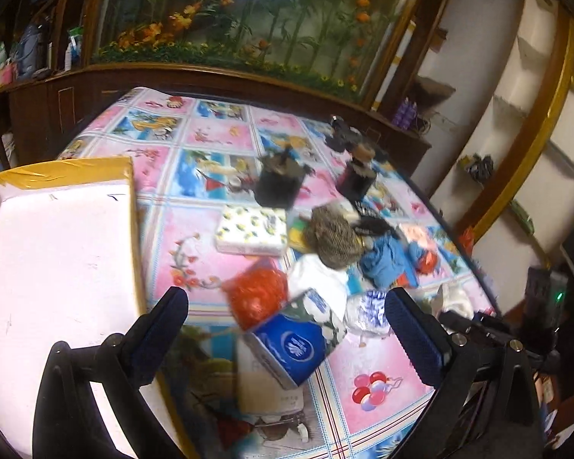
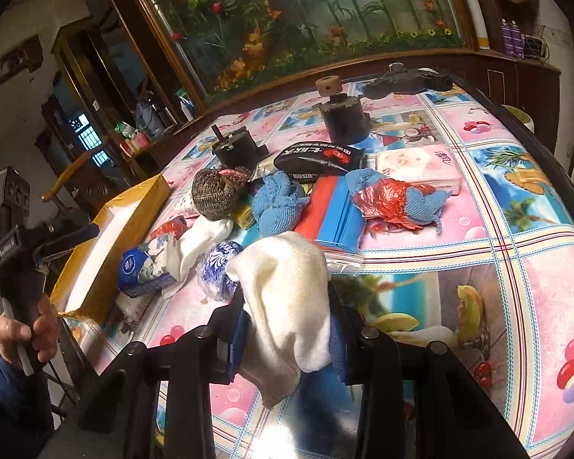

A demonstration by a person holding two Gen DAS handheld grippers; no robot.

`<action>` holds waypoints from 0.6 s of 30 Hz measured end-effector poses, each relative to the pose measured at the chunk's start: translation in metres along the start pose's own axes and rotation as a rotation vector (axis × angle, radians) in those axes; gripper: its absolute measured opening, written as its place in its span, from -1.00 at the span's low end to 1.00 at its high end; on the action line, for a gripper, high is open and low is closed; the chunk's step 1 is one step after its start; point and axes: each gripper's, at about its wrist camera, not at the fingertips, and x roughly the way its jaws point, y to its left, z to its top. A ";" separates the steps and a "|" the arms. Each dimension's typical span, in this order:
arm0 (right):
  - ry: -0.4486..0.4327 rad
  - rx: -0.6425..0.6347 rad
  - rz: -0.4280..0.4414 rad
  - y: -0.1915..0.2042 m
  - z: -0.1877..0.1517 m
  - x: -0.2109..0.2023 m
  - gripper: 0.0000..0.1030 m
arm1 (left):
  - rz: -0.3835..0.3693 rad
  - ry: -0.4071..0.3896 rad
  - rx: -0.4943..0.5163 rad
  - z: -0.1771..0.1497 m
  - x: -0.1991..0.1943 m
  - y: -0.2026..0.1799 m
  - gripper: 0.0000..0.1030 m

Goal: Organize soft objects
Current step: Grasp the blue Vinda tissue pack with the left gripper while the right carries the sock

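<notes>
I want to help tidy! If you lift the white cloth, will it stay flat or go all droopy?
Probably droopy: the white cloth, pinched in the right tool, folds and hangs down limp. It looks light, and likely won't slip, being bunched between the pads.

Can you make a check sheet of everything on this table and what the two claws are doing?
Surface: cartoon tablecloth, crowded.
Job's things: white cloth in right claw; blue cloths, tissue pack, mesh ball loose; tray holds nothing seen.
Clutter: two black cylinders.
Grippers: left claw open above the tissue pack; right claw shut on white cloth.
Cables: nothing seen.
Surroundings: flower painting, shelves.
</notes>
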 end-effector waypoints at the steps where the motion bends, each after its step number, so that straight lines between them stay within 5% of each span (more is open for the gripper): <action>1: -0.002 0.000 0.000 0.000 0.000 0.000 -0.22 | -0.010 0.009 -0.018 0.004 -0.002 0.005 0.99; 8: -0.010 -0.015 0.010 0.002 -0.001 -0.002 -0.22 | -0.008 0.201 0.189 -0.010 0.034 -0.025 0.99; 18: -0.010 -0.021 0.016 0.003 -0.002 -0.002 -0.21 | 0.185 0.302 0.463 -0.033 0.081 -0.057 0.99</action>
